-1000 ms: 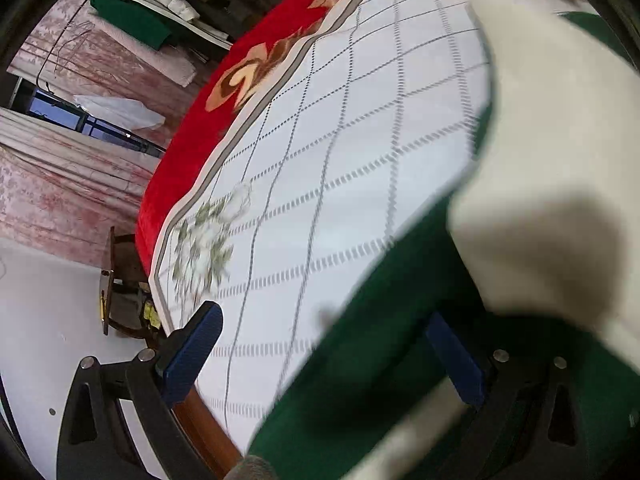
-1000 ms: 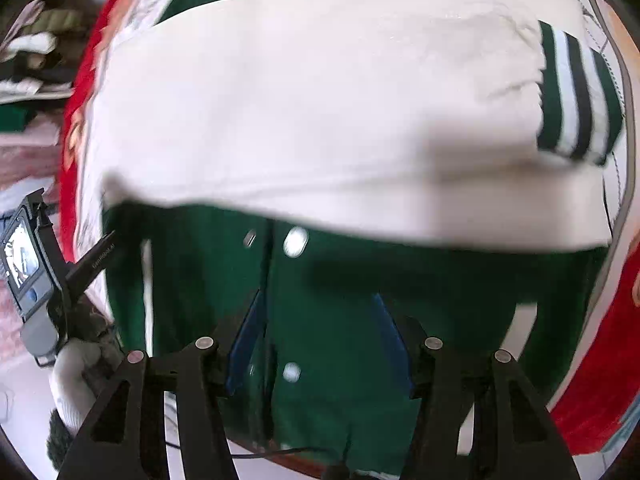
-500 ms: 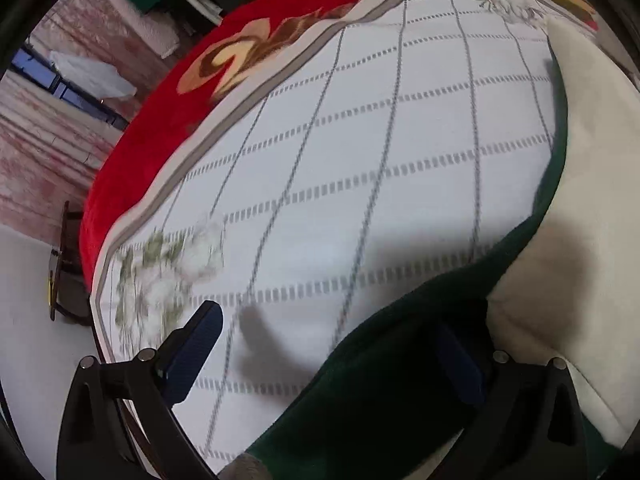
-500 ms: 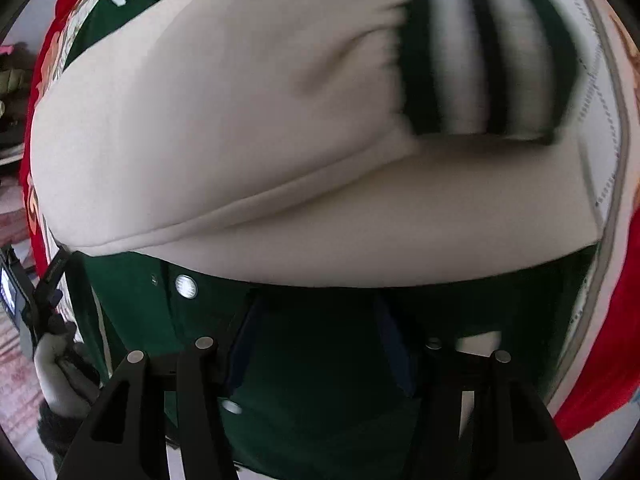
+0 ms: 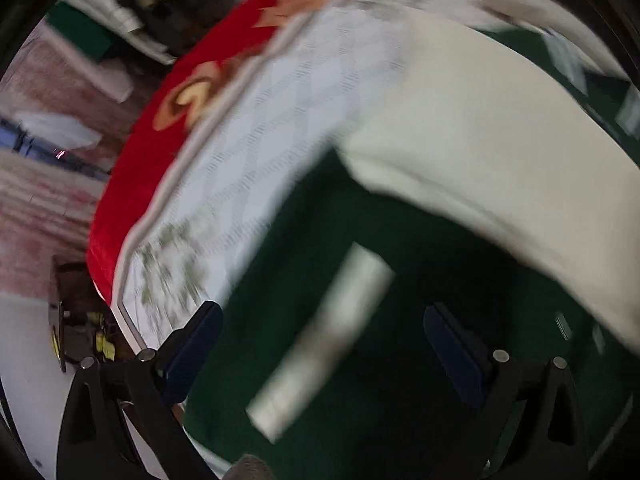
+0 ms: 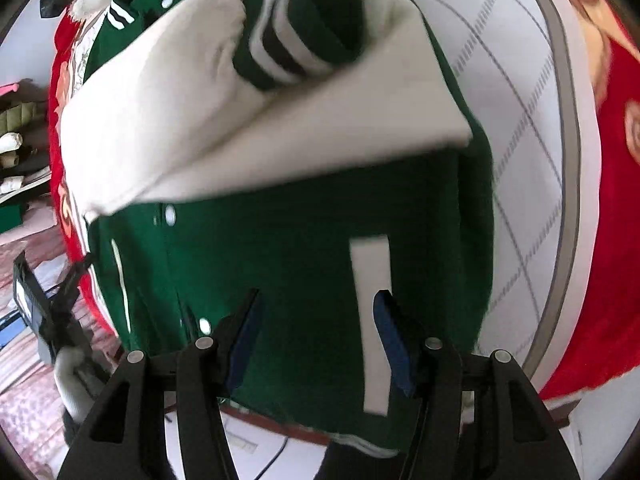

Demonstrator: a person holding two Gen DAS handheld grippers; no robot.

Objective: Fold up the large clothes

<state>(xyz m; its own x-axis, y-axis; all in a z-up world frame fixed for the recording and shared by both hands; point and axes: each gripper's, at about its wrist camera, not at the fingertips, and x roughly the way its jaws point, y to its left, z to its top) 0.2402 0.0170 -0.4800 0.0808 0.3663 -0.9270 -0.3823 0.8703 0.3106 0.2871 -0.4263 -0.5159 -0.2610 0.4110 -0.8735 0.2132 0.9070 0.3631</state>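
A green varsity jacket [image 6: 304,248] with cream sleeves [image 6: 168,112] lies on the bed. Both sleeves are folded across its chest, and a green-and-white striped cuff [image 6: 288,48] rests on top. A white pocket strip [image 6: 370,304] shows on the lower front. My right gripper [image 6: 316,332] is open and empty, just above the jacket's hem. In the blurred left wrist view the jacket [image 5: 360,264] and a cream sleeve [image 5: 480,152] fill the right side. My left gripper [image 5: 320,344] is open and empty over the jacket's lower left corner.
The bed carries a white checked cover [image 5: 260,128] with a red flowered border [image 5: 160,112], seen also in the right wrist view [image 6: 520,128]. Piled clothes [image 5: 120,12] lie on the floor beyond. The left gripper's body [image 6: 44,312] shows at the bed's left edge.
The left gripper has swung right, so the jacket's green front and pocket strip now lie between its fingers. The right gripper has pulled back and shifted right toward the hem.
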